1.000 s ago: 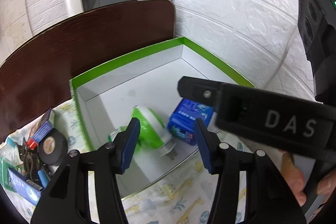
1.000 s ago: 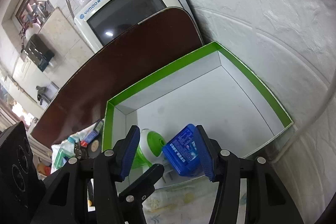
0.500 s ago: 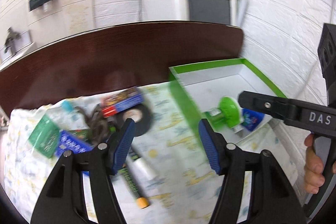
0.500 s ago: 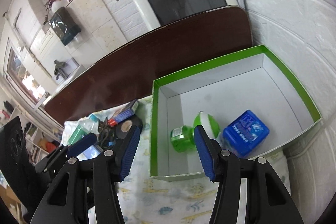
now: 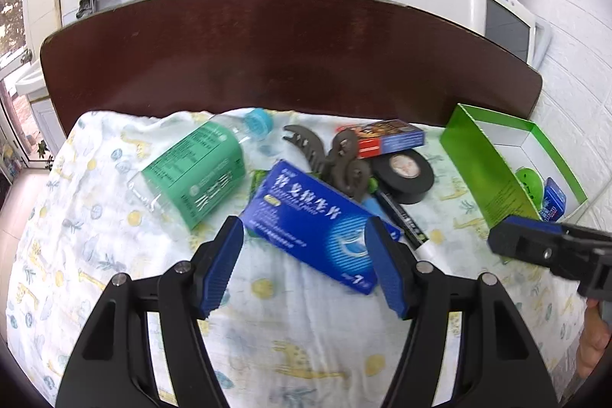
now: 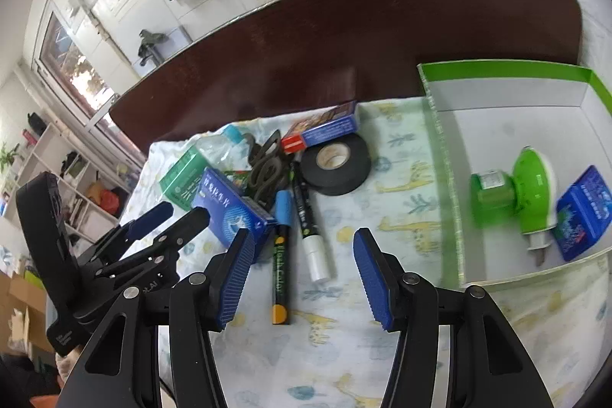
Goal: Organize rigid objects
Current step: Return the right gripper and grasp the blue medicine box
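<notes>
The blue medicine box (image 5: 313,224) lies flat on the surface among the clutter, between the left gripper's (image 5: 306,268) just-widened empty jaws, and, being probably light, stiff cardboard, is best gripped across its narrow sides.

You have two marker pens (image 6: 306,217), one tape roll (image 6: 336,163), one bottle (image 5: 195,174), three loose cartons (image 5: 313,224), one green tray (image 6: 497,75).
</notes>
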Available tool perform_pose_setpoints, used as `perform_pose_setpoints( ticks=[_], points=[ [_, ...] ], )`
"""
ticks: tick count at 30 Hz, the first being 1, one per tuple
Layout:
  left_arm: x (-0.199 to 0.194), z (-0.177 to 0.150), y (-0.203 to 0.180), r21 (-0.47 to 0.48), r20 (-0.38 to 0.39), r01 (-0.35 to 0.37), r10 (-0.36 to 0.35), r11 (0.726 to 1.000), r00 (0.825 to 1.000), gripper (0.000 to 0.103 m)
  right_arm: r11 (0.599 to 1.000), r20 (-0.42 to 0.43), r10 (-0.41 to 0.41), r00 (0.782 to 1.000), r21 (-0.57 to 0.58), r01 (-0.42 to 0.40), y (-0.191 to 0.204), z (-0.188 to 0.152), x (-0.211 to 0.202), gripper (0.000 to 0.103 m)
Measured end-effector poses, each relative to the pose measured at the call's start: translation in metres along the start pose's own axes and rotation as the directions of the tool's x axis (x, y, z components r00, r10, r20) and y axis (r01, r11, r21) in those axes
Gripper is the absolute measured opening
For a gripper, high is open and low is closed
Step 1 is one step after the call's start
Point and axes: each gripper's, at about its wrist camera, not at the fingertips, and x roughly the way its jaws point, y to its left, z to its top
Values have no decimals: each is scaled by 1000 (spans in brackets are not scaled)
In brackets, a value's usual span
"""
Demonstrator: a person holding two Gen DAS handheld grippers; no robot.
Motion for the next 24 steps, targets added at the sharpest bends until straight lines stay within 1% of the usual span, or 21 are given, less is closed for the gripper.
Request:
perform_pose_setpoints(
  ticks=[3, 6, 9, 12, 17, 19, 21, 23, 24],
  points=[
    [4, 0, 14, -20, 1, 23, -23, 1000, 1000, 65, 999, -35, 38, 999, -14, -39, 13, -4, 19, 56],
    [8, 3, 24, -8, 9, 40, -40, 999, 999, 65, 998, -64, 56, 996, -16, -57, 26, -5, 38, 56],
    [11, 10, 30, 3, 21, 84, -84, 996, 996, 64, 998, -86, 68, 994, -4, -68, 35, -6, 52, 56],
    [17, 18, 35, 7, 13, 136, -136, 991, 991, 63, 998, -89, 57, 994, -25, -59, 46, -7, 61, 56],
    [28, 22, 33, 57, -20, 180, -179, 982, 984, 63, 998, -105, 43, 994, -34, -47, 54, -5, 73, 56],
    [34, 23, 34, 60, -34, 192, -190, 980, 981, 61, 999, -112, 34, 993, -30, -37, 55, -5, 78, 56],
    [40, 23, 37, 41, -52, 213, -211, 976, 976, 59, 999, -120, 32, 992, -18, -35, 53, -4, 82, 55],
    [45, 22, 39, 23, -69, 256, -254, 966, 965, 54, 1000, -131, 31, 991, -1, -31, 50, -4, 86, 53],
    [46, 21, 39, 21, -71, 259, -257, 966, 964, 52, 1000, -134, 30, 991, 5, -29, 50, -3, 90, 49]
  ],
)
